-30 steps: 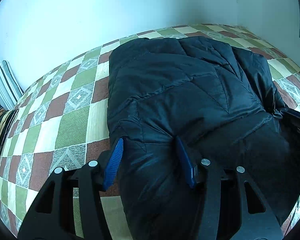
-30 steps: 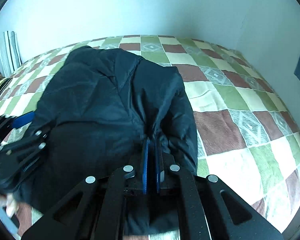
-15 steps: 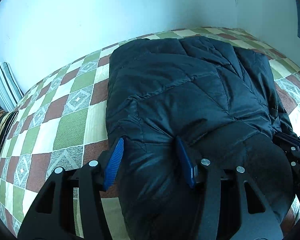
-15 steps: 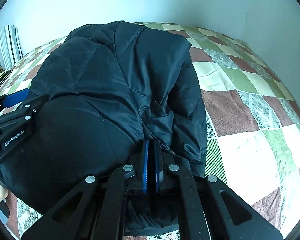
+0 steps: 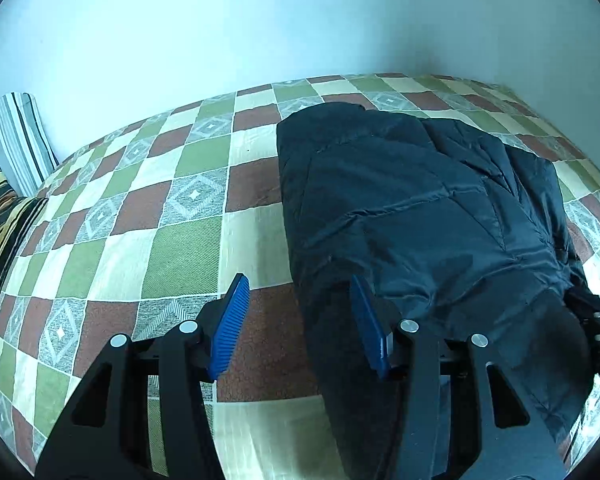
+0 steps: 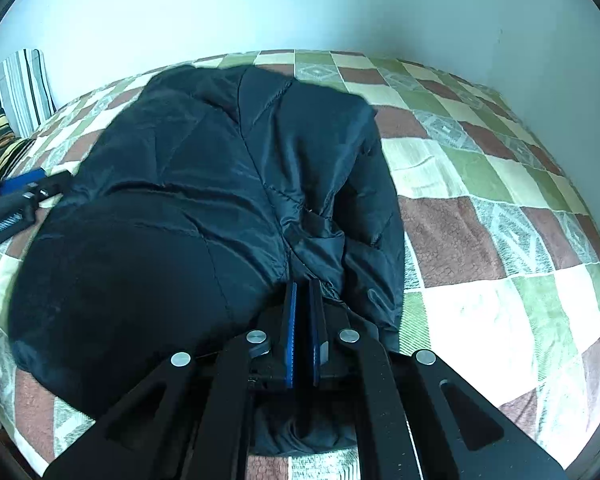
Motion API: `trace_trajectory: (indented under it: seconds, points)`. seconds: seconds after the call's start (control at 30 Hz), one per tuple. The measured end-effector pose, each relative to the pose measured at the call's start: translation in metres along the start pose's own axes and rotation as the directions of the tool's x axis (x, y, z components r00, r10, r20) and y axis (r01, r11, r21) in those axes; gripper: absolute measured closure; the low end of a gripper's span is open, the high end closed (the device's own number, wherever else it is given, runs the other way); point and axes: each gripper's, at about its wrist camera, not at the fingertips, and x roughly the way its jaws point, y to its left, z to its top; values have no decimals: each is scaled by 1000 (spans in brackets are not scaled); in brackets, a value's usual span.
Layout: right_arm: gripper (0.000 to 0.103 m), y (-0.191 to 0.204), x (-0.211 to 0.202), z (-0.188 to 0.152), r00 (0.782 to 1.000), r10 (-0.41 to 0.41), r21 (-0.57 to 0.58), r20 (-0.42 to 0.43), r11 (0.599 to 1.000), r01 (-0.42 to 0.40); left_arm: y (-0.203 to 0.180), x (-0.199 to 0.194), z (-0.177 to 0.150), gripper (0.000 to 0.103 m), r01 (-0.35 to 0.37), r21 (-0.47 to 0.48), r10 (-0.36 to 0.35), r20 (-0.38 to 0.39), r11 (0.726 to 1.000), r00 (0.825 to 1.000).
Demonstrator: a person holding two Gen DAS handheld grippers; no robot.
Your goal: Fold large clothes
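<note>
Right wrist view: right gripper point(image 6: 303, 288) pinches the black jacket point(image 6: 204, 208) at lower centre; left gripper point(image 5: 298, 300) stands apart over the checkered bedspread point(image 5: 172, 248), empty.

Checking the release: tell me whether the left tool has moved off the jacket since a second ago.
Yes. The left tool has slid left across the checked bedspread; the black jacket edge, earlier between its fingers, now lies by the right finger.

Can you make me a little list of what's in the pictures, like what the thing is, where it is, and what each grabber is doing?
thing: dark puffy jacket, folded into a bundle
where: on the checkered bedspread
left gripper: open, not pinching; one blue finger against the jacket's edge
right gripper: shut on the jacket's near edge
nearby: striped pillows by the wall
</note>
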Motion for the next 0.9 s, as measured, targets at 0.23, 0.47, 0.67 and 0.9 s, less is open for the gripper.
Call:
trace_trajectory:
  seconds: [0.23,0.47,0.67,0.9]
  points:
    - [97,-1,-36,40,996,7,-24,91,1000,-5,-2,3,13,51,19,1,-19,2,1000,1000]
    - [97,-9,1,90,996,61,-22,65,998,-60,-15,13,34,51,44,27,-44,-20,999,999]
    - [97,-15,50,90,997,66,-13,-40,998,-67,-27,35,38,53,27,59,-23,-71,998,997]
    - [98,-17,84,74,993,80,25,-84,997,-78,-37,57,31,55,24,81,-16,-100,996,995]
